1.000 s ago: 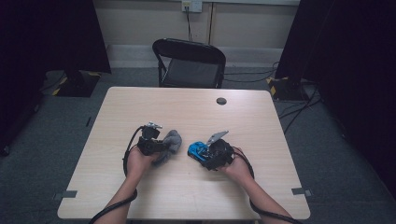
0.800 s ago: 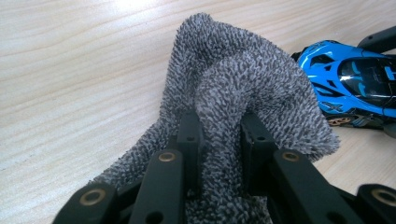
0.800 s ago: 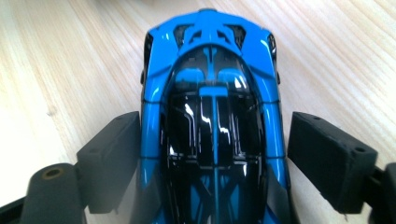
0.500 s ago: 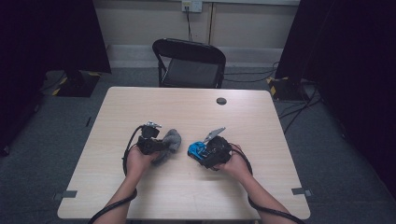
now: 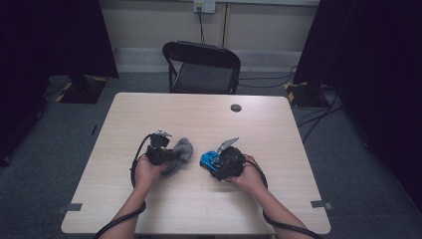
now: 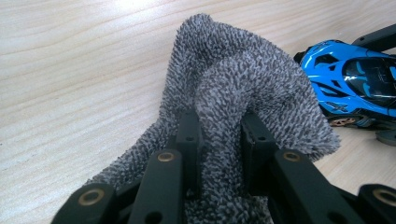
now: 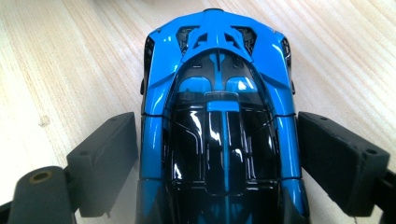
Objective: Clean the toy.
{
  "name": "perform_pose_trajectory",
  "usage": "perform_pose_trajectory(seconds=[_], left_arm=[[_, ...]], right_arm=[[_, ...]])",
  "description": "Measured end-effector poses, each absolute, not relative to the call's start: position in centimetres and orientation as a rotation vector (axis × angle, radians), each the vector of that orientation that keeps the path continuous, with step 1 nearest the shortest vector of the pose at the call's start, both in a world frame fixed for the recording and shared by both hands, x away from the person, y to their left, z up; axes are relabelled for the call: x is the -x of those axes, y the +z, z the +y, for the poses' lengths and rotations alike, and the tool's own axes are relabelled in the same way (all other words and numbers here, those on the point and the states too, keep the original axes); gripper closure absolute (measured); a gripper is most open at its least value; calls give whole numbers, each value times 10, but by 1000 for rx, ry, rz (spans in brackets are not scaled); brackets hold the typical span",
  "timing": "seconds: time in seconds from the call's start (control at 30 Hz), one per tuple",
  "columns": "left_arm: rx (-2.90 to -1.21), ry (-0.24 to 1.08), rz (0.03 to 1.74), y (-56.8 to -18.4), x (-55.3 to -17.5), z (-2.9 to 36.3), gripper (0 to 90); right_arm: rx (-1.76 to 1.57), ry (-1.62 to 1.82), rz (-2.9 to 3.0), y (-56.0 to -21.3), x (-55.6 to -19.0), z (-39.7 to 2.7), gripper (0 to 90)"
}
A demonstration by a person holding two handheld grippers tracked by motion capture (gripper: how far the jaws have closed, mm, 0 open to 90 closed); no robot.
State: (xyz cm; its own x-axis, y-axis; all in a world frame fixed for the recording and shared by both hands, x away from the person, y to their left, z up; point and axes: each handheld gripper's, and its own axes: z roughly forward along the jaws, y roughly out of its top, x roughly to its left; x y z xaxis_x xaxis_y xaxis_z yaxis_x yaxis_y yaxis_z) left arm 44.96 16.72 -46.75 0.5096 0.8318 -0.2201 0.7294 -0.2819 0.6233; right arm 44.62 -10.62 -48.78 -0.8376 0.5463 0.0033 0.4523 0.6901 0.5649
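Since the earlier frames, almost nothing is shifting: your right gripper is sitting a touch closer to the blue toy car, and the rest is staying where it was.

Item, left gripper: you are holding it in your left hand at the middle of the table. In the left gripper view its two black jaws are standing narrow, pinching a raised fold of the grey cloth between them.

Item, grey cloth: it is lying bunched on the wood just beside the left gripper, humping up ahead of the jaws and trailing down under them. Its surface is looking nubbly, like towelling.

Item, blue toy car: it is standing on the table to the right of the cloth, near it but apart from it. Blue body, glossy black canopy and roof.

Item, right gripper: you are holding it in your right hand, with its cable looping back along your forearm. In the right gripper view its jaws are standing wide, one either side of the car's body, each with a slim gap showing between pad and paintwork.

Item, black folding chair: it is standing beyond the far edge of the table.

Item, small dark round disc: it is lying near the table's far edge.
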Motion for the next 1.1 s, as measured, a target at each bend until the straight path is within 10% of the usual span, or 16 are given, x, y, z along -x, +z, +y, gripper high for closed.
perform_pose_trajectory(seconds=[1.1], left_arm=[[-2076, 209, 1242, -456, -451, 160, 729]], right_arm=[[-825, 900, 2710, -473, -439, -112, 264]])
